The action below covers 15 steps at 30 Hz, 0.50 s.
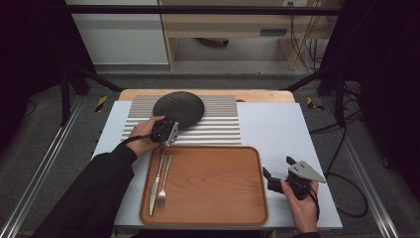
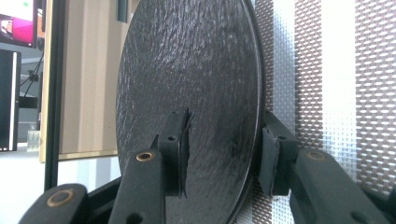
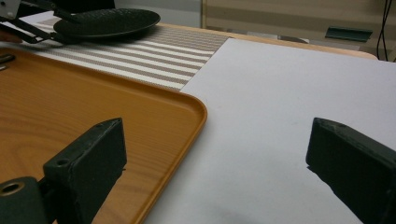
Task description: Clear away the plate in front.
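Observation:
A dark textured round plate (image 1: 178,108) lies on a striped placemat (image 1: 213,130) at the back of the table. My left gripper (image 1: 167,125) is shut on the plate's near rim. In the left gripper view the plate (image 2: 187,88) stands on edge between the jaws, one finger (image 2: 175,149) on its face and the other behind its rim. My right gripper (image 1: 278,166) rests open to the right of a wooden tray (image 1: 213,183). In the right gripper view its jaws stand wide apart over the grey mat (image 3: 280,93), holding nothing.
A knife (image 1: 157,181) and a fork (image 1: 164,181) lie side by side at the tray's left end. The tray's corner (image 3: 187,107) sits just left of my right gripper. Metal rails run along both sides of the table. Shelving stands behind it.

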Each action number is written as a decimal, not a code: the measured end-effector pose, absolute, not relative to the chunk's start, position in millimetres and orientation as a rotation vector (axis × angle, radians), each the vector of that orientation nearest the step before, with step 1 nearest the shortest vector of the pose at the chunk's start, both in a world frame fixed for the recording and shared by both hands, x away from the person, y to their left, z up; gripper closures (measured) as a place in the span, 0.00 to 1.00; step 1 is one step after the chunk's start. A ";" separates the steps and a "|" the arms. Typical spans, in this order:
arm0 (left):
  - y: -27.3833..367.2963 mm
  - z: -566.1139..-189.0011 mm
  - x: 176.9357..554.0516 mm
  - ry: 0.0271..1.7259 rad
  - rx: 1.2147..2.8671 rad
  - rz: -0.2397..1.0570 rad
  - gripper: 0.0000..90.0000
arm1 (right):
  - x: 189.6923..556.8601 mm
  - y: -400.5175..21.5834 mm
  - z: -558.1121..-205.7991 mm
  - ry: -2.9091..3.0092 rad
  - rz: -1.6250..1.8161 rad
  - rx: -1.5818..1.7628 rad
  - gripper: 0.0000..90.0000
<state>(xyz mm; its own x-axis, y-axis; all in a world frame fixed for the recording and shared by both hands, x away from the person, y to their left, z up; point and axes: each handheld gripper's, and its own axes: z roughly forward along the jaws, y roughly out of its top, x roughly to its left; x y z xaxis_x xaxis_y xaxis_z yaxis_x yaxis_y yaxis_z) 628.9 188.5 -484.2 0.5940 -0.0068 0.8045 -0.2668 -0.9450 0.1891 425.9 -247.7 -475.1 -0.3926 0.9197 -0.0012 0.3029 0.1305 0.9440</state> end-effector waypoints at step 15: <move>187.8 -487.3 624.6 -0.299 2.560 1.271 0.86 | 426.0 -248.6 -475.1 1.786 1.276 1.187 0.06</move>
<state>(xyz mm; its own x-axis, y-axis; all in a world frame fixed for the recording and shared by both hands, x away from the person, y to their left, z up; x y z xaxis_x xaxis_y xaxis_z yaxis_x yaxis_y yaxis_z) 624.6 187.8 -487.3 0.5944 -0.0646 0.8015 -0.2990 -0.9431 0.1457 426.0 -248.6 -475.1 -0.3914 0.9202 0.0065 0.3040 0.1226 0.9447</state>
